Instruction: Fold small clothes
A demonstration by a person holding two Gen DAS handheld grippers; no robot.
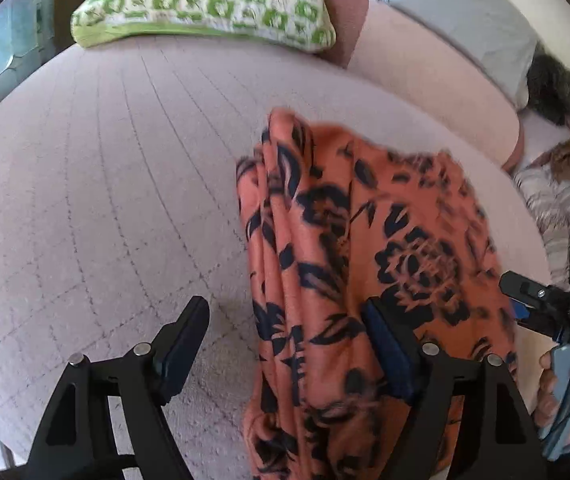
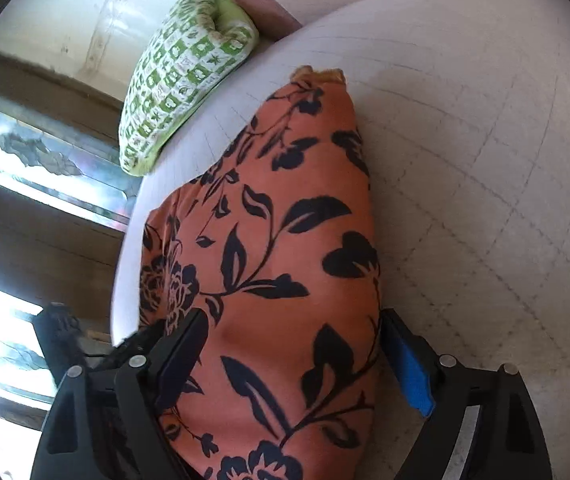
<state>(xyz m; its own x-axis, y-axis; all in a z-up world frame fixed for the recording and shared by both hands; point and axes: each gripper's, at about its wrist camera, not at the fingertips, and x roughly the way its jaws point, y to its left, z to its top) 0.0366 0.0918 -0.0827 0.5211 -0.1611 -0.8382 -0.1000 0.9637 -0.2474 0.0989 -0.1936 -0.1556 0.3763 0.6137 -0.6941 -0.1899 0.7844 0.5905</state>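
An orange garment with a dark floral print [image 1: 349, 264] lies bunched on the pale quilted bed [image 1: 105, 184]. My left gripper [image 1: 285, 344] is open; the cloth runs up between its fingers, against the right finger [image 1: 385, 344]. In the right wrist view the same garment [image 2: 277, 264] fills the gap of my right gripper [image 2: 293, 356], whose jaws stand wide apart and open around it. The right gripper also shows in the left wrist view [image 1: 533, 300], at the garment's right edge.
A green and white patterned pillow [image 1: 205, 0] lies at the head of the bed, also in the right wrist view [image 2: 181, 76]. A pink bolster [image 1: 437, 76] and a grey pillow [image 1: 469, 12] lie far right. Striped cloth [image 1: 557, 208] sits at the right edge. A window [image 2: 25, 168] is left.
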